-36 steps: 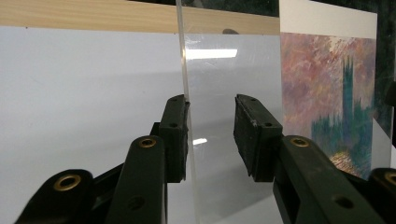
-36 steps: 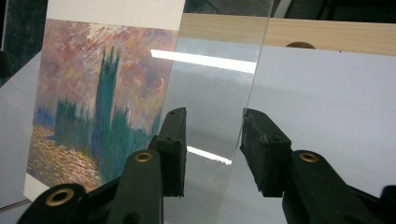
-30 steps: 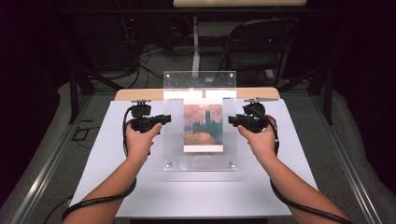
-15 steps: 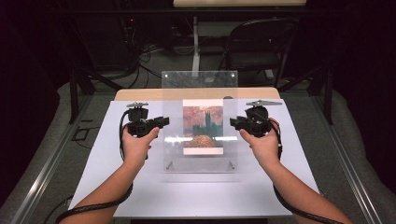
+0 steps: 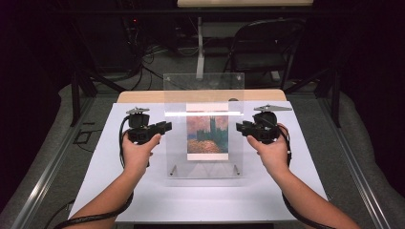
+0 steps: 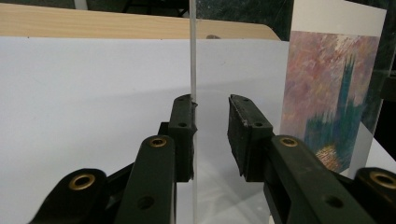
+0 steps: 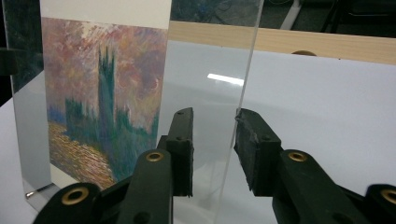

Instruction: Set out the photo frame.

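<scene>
A clear acrylic panel (image 5: 205, 90) stands upright on the white sheet, with a print (image 5: 207, 133) of a pink and teal painting of towers behind it. My left gripper (image 5: 167, 126) is at the panel's left edge and my right gripper (image 5: 239, 128) at its right edge. In the left gripper view the panel's edge (image 6: 192, 56) lies against one pad of my left gripper (image 6: 210, 100), with a gap to the other pad. In the right gripper view the panel (image 7: 205, 84) runs between the jaws of my right gripper (image 7: 212, 114), close to one pad. Both pairs of jaws have just been closing around it.
The white sheet (image 5: 191, 200) covers a wooden table (image 5: 143, 97) whose far strip shows. Two small metal standoffs (image 5: 173, 170) sit at the panel's foot. A folding chair (image 5: 258, 52) and cables lie beyond the table. Metal rails (image 5: 52, 162) run along both sides.
Both pairs of jaws have narrowed around the panel's side edges. The hands have hardly shifted. The print looks slightly taller in the high view.
</scene>
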